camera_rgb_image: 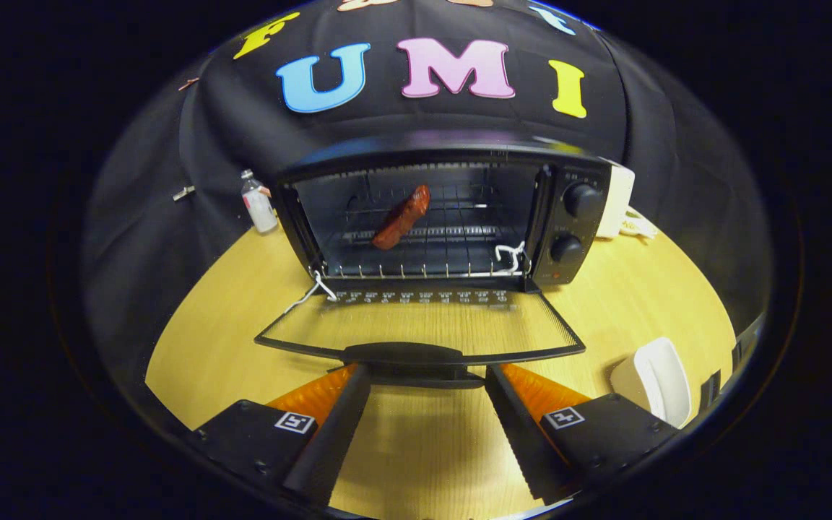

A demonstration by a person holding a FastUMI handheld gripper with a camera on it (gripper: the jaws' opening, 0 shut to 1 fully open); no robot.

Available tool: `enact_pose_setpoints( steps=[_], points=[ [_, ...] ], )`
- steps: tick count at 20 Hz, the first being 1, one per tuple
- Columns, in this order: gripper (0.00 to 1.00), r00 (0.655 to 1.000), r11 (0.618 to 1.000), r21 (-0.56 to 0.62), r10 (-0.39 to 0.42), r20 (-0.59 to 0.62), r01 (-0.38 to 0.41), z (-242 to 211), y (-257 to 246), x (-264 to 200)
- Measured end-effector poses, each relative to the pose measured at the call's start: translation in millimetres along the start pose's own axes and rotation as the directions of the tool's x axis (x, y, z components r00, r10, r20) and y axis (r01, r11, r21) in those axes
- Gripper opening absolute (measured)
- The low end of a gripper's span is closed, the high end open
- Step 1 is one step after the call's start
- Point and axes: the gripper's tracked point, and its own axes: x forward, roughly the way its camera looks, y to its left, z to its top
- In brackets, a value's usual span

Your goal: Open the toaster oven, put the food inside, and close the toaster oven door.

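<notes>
A black toaster oven stands on the wooden table with its glass door folded down flat toward me. A reddish-brown sausage lies on the wire rack inside the oven. The door's black handle is just ahead of my fingertips. My gripper is open, its fingers spread to either side below the handle, with nothing between them.
A small bottle stands left of the oven by the black cloth wall. A white dish sits on the table to the right of my fingers. A white box with a cord is behind the oven's right side.
</notes>
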Motion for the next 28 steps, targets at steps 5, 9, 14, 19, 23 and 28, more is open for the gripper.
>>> enact_pose_setpoints(
  steps=[5,9,14,19,23,28],
  points=[
    [0.99,0.993,0.999,0.024,0.018,0.119,-0.021,66,2,2],
    [0.99,0.984,0.999,0.037,0.021,0.178,-0.027,109,0,14],
    [0.98,0.979,0.998,0.056,0.015,0.203,-0.027,143,2,40],
    [0.98,0.972,0.999,0.029,0.034,0.231,-0.042,143,10,13],
    [0.98,0.963,0.998,0.0,0.056,0.263,-0.058,145,18,-30],
    [0.98,0.931,0.996,-0.008,0.086,0.355,-0.089,177,30,-94]
  ],
)
